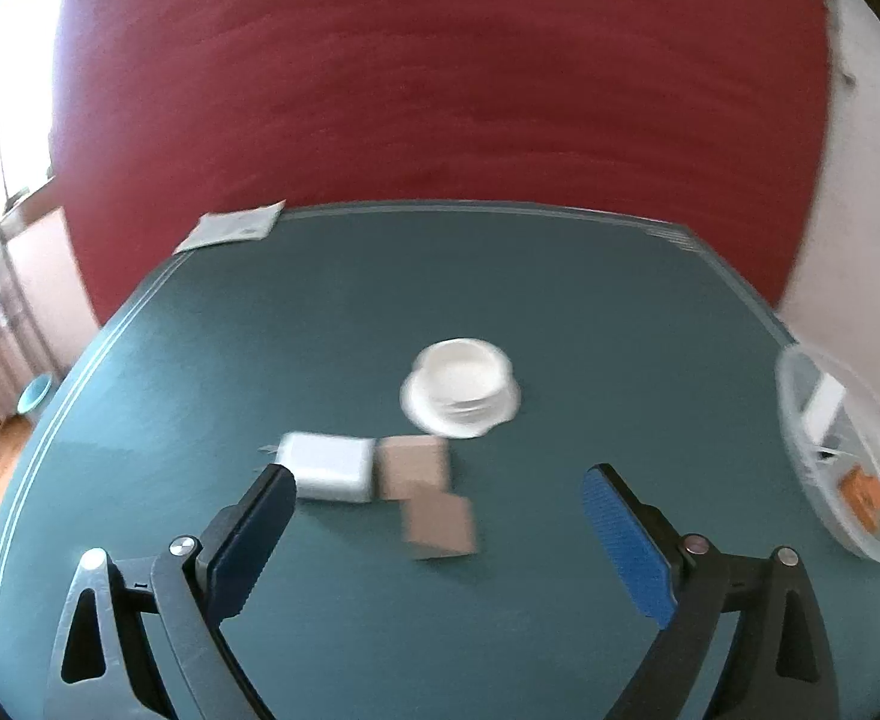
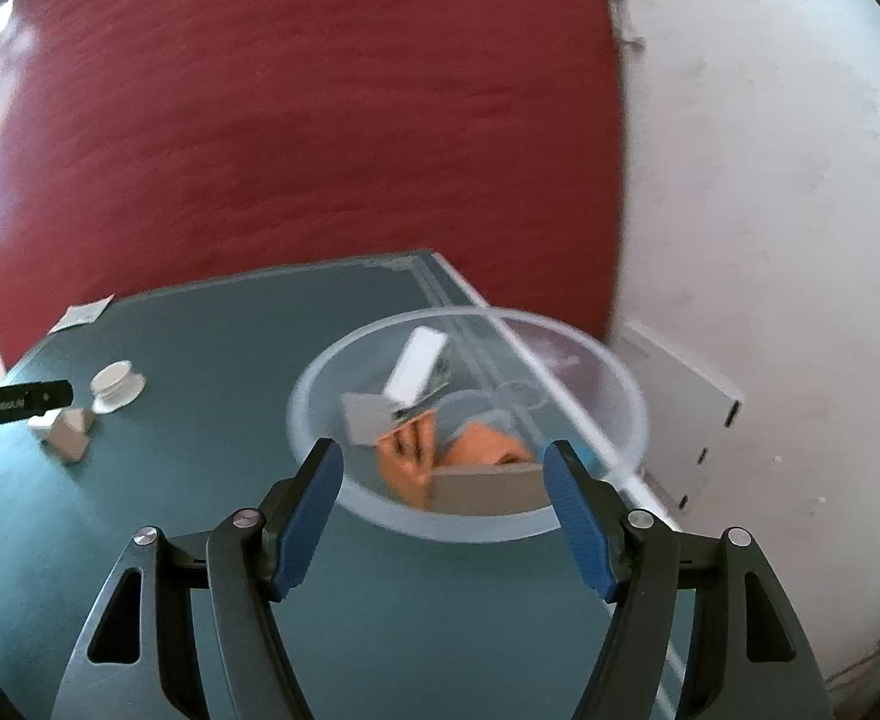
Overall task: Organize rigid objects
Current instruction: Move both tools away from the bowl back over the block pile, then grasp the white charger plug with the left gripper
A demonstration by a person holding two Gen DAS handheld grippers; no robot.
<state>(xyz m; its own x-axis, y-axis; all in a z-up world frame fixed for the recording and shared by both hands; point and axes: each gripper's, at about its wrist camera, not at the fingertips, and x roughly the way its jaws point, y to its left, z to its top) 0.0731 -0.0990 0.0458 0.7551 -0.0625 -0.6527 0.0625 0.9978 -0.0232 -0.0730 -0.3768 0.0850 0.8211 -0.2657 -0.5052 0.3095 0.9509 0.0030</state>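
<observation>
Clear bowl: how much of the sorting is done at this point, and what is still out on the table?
Done: several items already lie in the clear bowl. In hand: nothing; the left gripper and right gripper are both open. Left on the table: white box, two tan boxes and a white round piece.

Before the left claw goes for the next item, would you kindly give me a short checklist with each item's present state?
1. Left claw open and empty: ok.
2. Right claw open and empty, over the bowl: ok.
3. Items left on the table: white box, two brown boxes, white dish: not ok, still outside the bowl.
4. White box touching a brown box: not ok for a clean grasp.
5. Room left in the bowl: cannot tell.
6. Picture sharpness: not ok, blurred.
</observation>
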